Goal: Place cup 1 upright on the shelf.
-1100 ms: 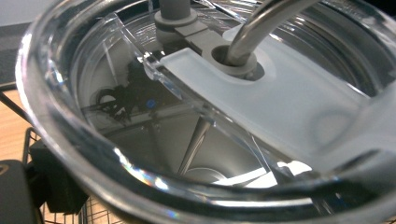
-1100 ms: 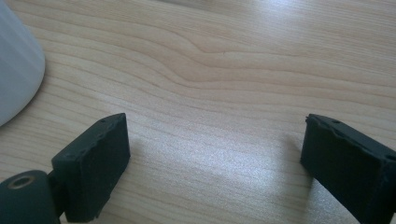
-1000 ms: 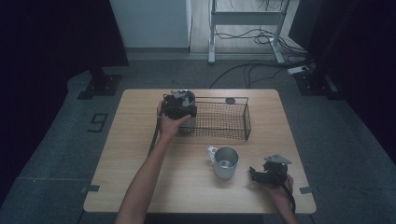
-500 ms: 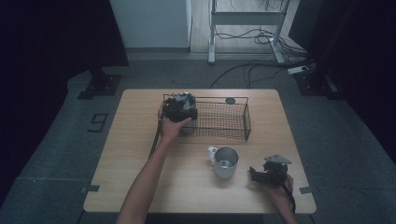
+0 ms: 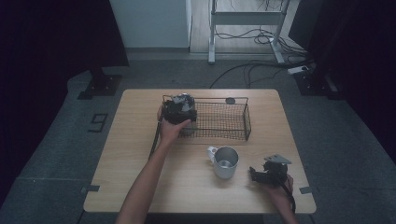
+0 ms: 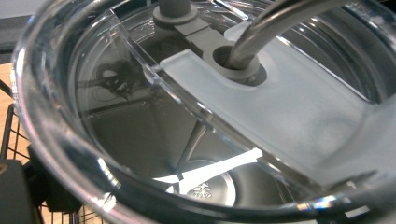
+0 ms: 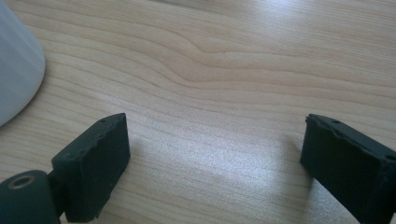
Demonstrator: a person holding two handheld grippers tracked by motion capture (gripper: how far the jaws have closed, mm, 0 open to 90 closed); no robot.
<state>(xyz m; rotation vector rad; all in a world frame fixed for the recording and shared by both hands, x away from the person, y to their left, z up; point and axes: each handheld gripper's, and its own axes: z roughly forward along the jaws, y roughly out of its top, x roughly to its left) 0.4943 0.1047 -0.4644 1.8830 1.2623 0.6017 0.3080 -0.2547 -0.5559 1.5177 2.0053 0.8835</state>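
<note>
Clear hard-plastic lid [image 6: 261,93] with steel straw [image 6: 275,23] is judged rigid, slick, best held at the tumbler [image 5: 184,105] body, seen at the wire basket's [image 5: 233,122] left end; left gripper [image 5: 177,112] finger state cannot be told, right gripper [image 7: 212,158] fingers are spread wide, empty, over the desk [image 7: 233,70] beside the steel mug [image 5: 224,161].

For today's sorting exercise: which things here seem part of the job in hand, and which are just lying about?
Likely in use: left gripper, lidded tumbler, wire basket.
Seemingly idle: metal mug, small dark disc behind basket, right gripper resting open.
</note>
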